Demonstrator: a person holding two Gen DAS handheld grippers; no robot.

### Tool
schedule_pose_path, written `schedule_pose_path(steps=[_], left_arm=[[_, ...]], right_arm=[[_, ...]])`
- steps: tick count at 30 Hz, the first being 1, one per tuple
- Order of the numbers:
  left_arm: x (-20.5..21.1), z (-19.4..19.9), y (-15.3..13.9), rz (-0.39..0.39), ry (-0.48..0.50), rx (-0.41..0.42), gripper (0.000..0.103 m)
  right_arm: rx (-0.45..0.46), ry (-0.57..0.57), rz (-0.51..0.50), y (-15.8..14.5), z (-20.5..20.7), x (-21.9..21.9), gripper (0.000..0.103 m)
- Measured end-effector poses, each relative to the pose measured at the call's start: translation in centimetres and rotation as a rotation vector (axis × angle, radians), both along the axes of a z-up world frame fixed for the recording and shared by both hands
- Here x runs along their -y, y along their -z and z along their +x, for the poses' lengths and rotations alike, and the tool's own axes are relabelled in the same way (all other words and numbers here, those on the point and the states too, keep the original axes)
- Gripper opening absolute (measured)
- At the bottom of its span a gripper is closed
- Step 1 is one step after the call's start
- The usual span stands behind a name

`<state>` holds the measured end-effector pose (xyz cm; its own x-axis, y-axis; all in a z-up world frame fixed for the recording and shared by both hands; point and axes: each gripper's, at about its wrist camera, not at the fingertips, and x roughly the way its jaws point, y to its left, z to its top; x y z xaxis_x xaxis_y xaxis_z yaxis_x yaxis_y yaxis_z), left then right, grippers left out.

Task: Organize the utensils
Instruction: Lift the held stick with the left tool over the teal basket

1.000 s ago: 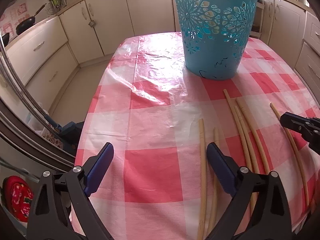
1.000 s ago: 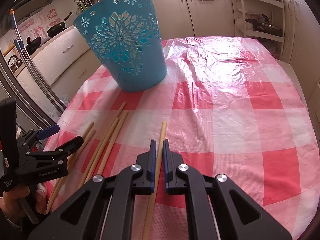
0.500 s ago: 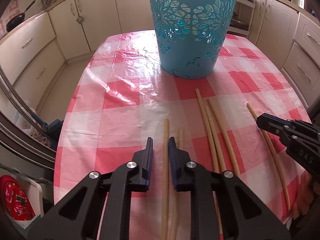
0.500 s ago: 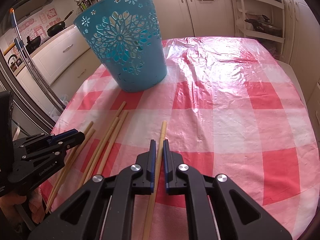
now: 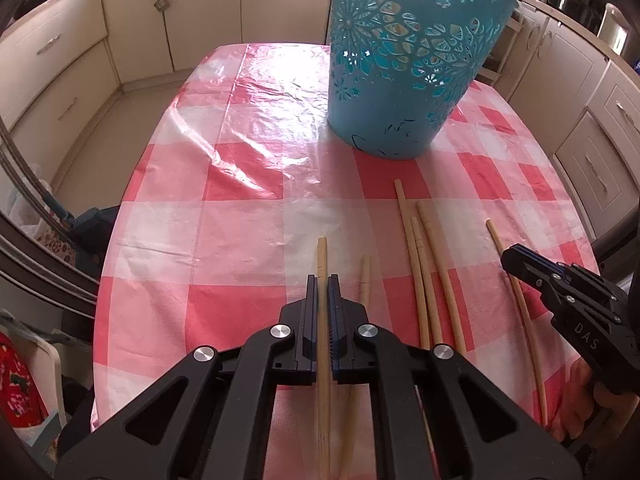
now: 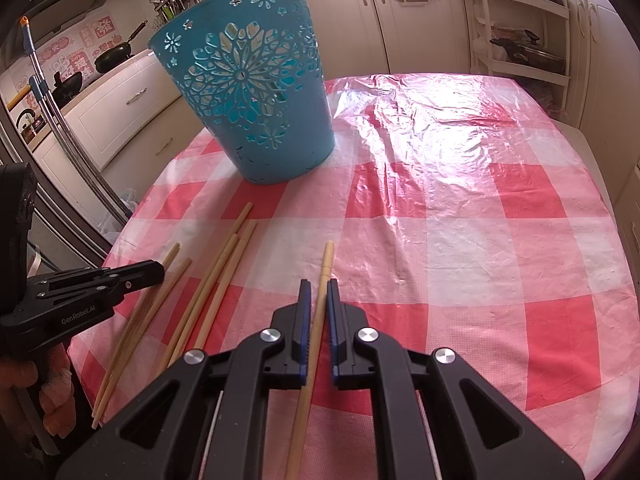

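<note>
Several long wooden chopsticks lie on the red-and-white checked tablecloth (image 5: 240, 272) in front of a teal cut-out basket (image 5: 400, 80). My left gripper (image 5: 323, 280) is shut on one chopstick (image 5: 321, 256), its tip sticking out past the fingers. A second chopstick (image 5: 365, 276) lies just right of it, and three more (image 5: 424, 264) lie further right. My right gripper (image 6: 316, 284) is shut on another chopstick (image 6: 326, 260); it also shows in the left wrist view (image 5: 516, 260) at the right. The basket (image 6: 248, 100) stands beyond both grippers.
Cream kitchen cabinets (image 5: 132, 12) surround the table. The table's left edge (image 5: 108, 280) drops to the floor. A shelf rack with a pan (image 6: 520, 44) stands behind the table on the right. The left gripper (image 6: 156, 270) shows at the left of the right wrist view.
My left gripper has closed from wide open onto a chopstick and shifted to the right over it. My right gripper has stayed shut on its chopstick, barely moving.
</note>
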<state>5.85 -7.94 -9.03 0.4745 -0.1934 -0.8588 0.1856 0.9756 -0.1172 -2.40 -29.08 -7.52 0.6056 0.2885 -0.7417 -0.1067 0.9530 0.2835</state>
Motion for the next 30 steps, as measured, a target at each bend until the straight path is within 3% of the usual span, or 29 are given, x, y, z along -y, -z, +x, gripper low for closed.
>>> schedule_pose_path(steps=[8, 19, 30], left_arm=[[-3.1, -1.1, -3.0, -0.131, -0.068, 0.052, 0.004], [-6.0, -3.7, -12.4, -0.318, -0.080, 0.272, 0.004], [-5.0, -3.1, -20.3, -0.412, -0.059, 0.469, 0.004]], right_arm=[[0.004, -0.016, 0.003, -0.1, -0.1, -0.3, 0.014], [0.006, -0.019, 0.001, -0.1, -0.2, -0.4, 0.016], [0.009, -0.042, 0.029, -0.2, -0.3, -0.4, 0.024]])
